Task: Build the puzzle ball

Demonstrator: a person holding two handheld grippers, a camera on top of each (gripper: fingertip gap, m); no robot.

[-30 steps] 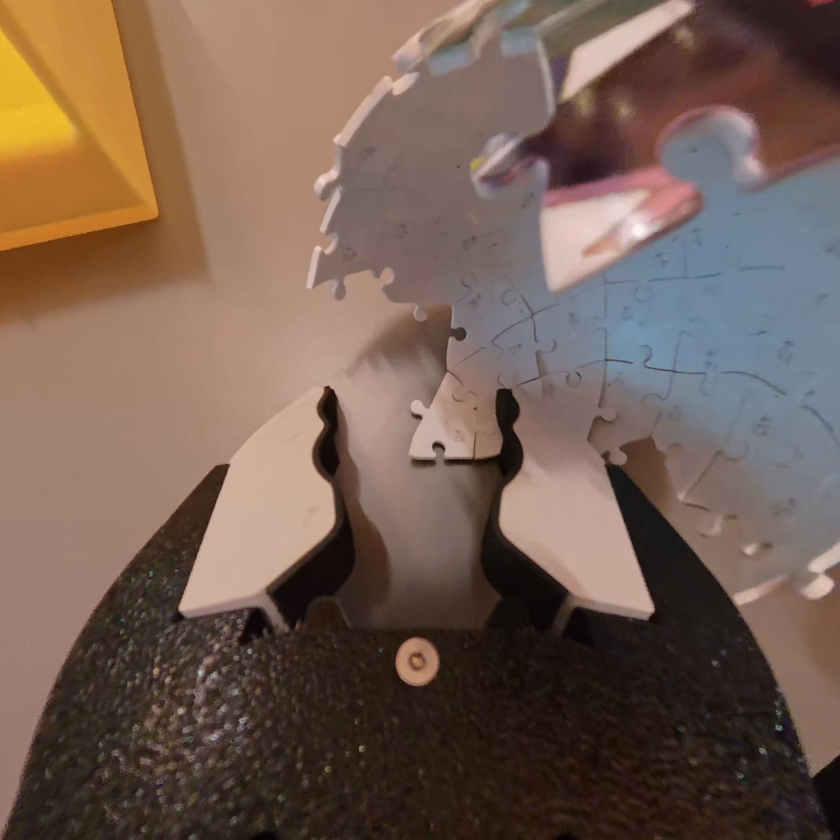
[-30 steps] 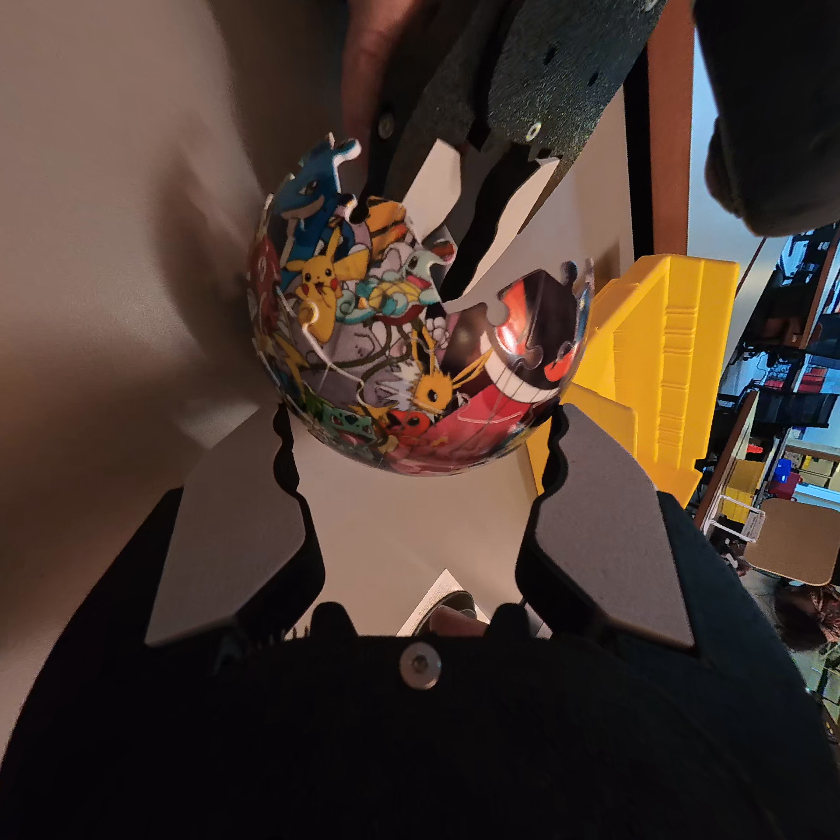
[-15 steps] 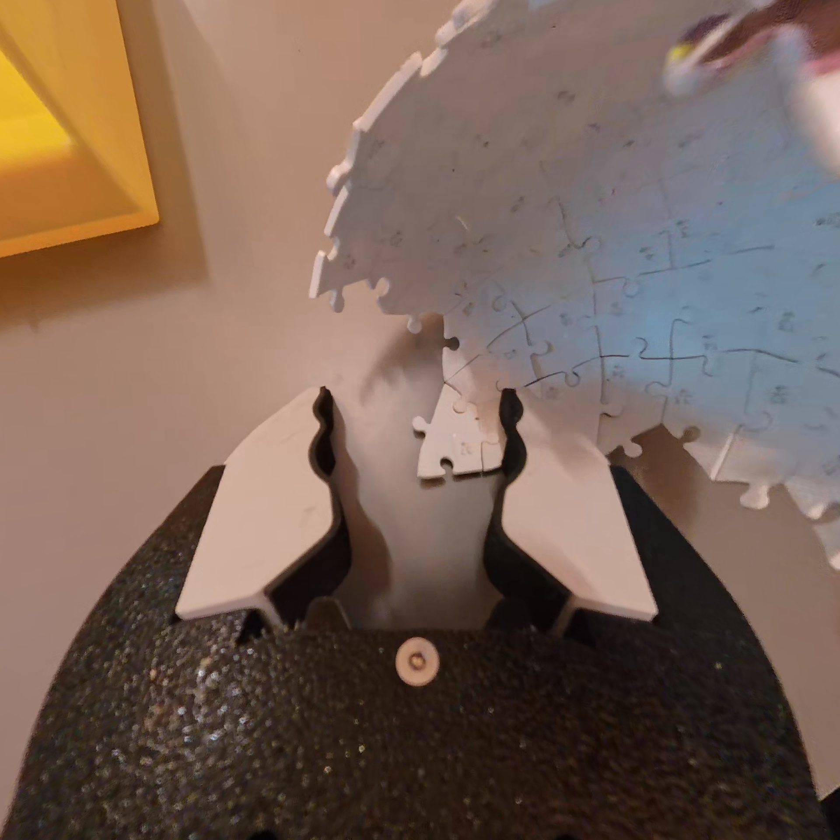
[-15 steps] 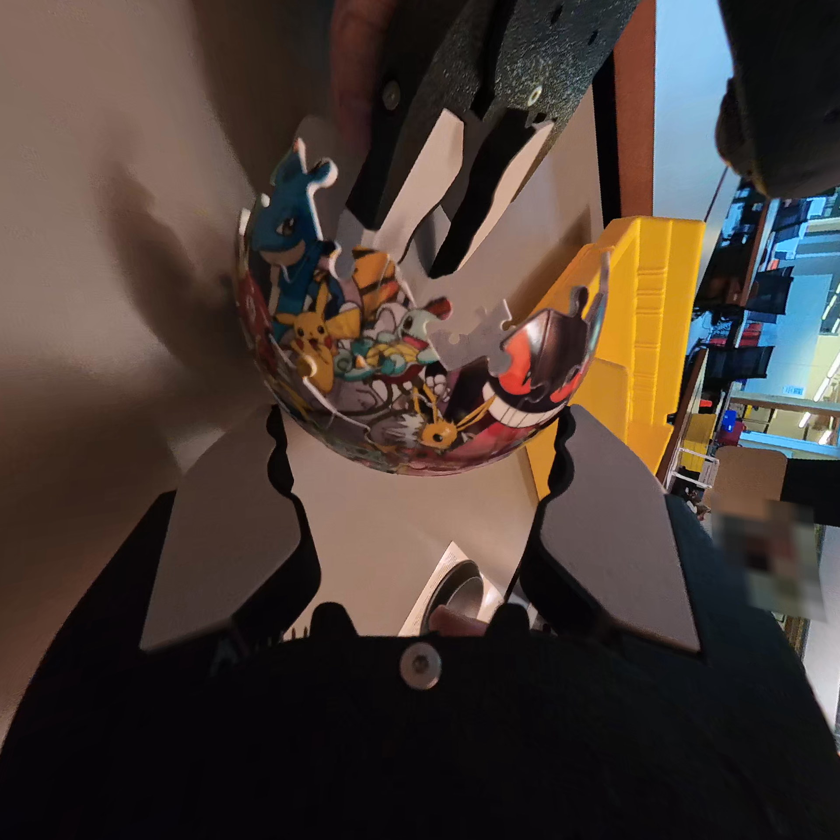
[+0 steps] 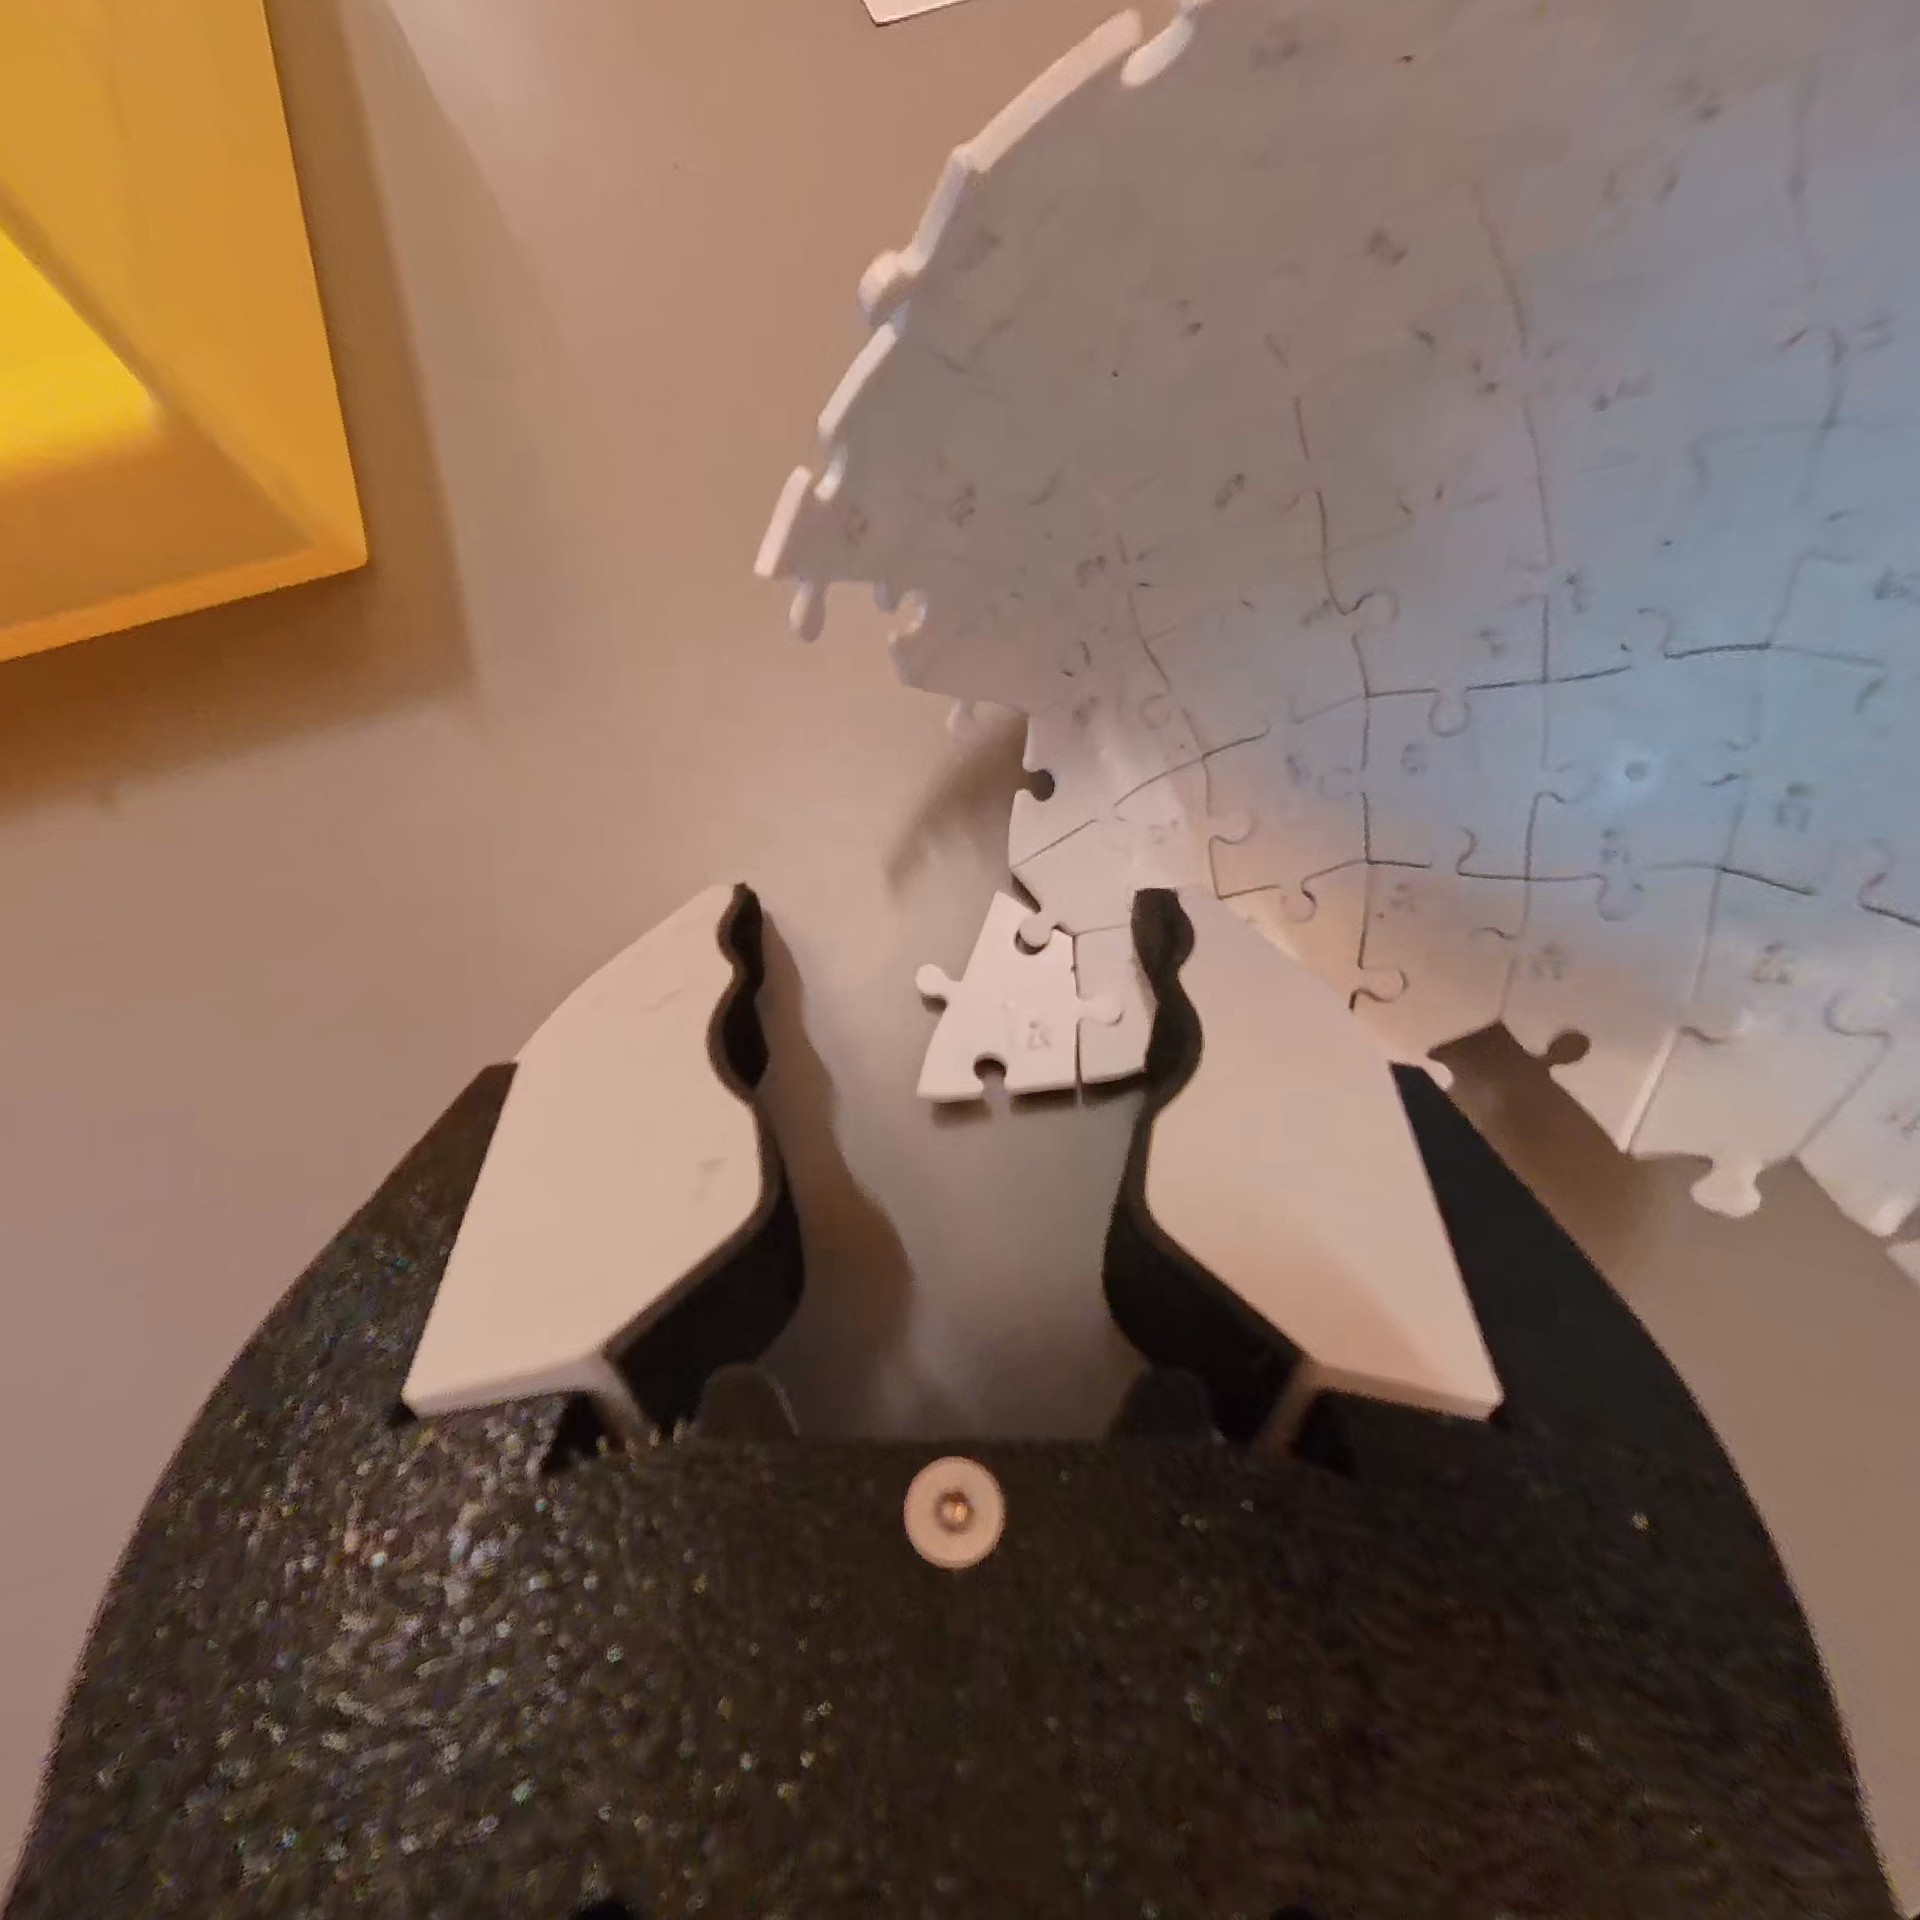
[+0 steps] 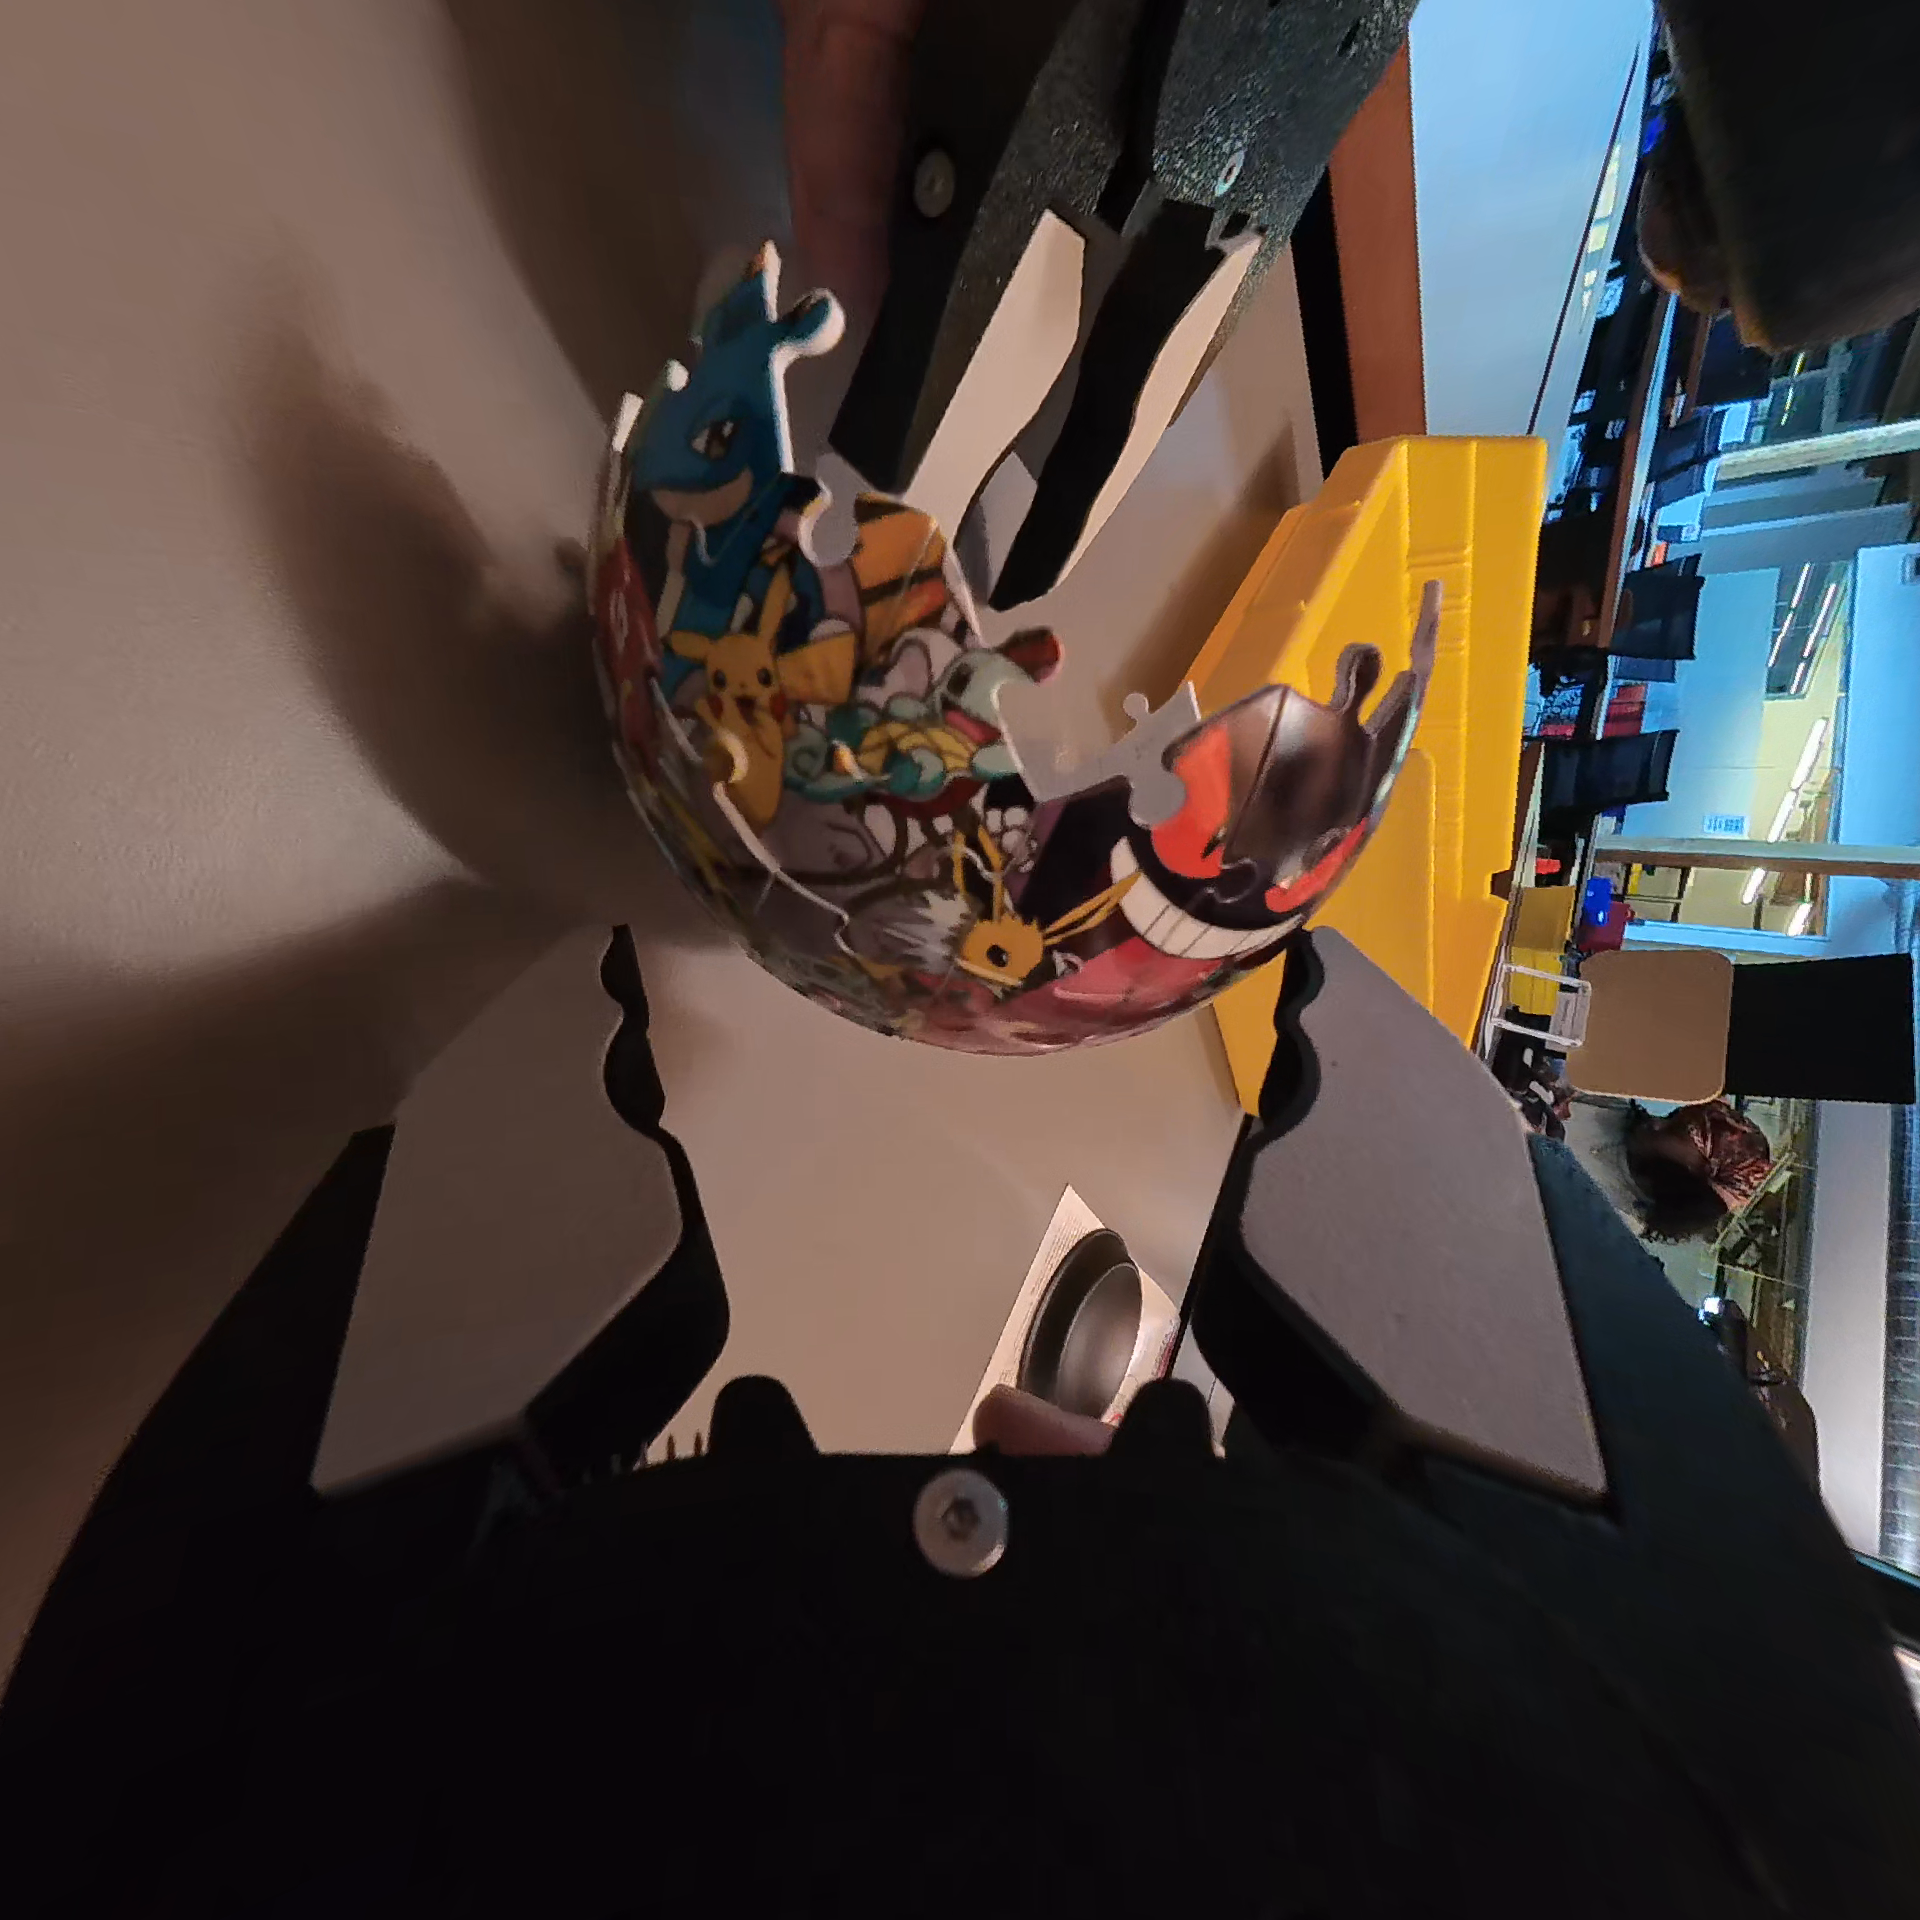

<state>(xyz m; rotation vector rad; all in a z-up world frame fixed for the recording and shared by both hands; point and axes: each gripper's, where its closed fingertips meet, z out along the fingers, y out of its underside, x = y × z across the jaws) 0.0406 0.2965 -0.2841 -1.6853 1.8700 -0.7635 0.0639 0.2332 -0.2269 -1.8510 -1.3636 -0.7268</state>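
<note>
The puzzle ball point(image 6: 935, 831) is a part-built shell with cartoon pictures outside and a notched open rim. My right gripper point(image 6: 956, 956) holds it up by its lower curve between wide-set fingertips. In the left wrist view its white inside point(image 5: 1455, 623) fills the right side. My left gripper point(image 5: 945, 914) is open and empty, and a jutting rim piece point(image 5: 1029, 1029) lies between its fingers against the right one. In the right wrist view the left gripper point(image 6: 1039, 561) reaches down at the rim gap from above.
A yellow bin point(image 5: 156, 416) stands on the beige table point(image 5: 312, 935) to the left; it also shows behind the ball in the right wrist view point(image 6: 1382, 675). A round metal dish on a paper point(image 6: 1091, 1320) lies below the ball. A hand point(image 6: 831, 156) holds the left gripper.
The right gripper has tilted with the ball in it. The left gripper's fingers have drawn back a little from the rim gap. In the left view the shell now looks larger and the far rim is gone.
</note>
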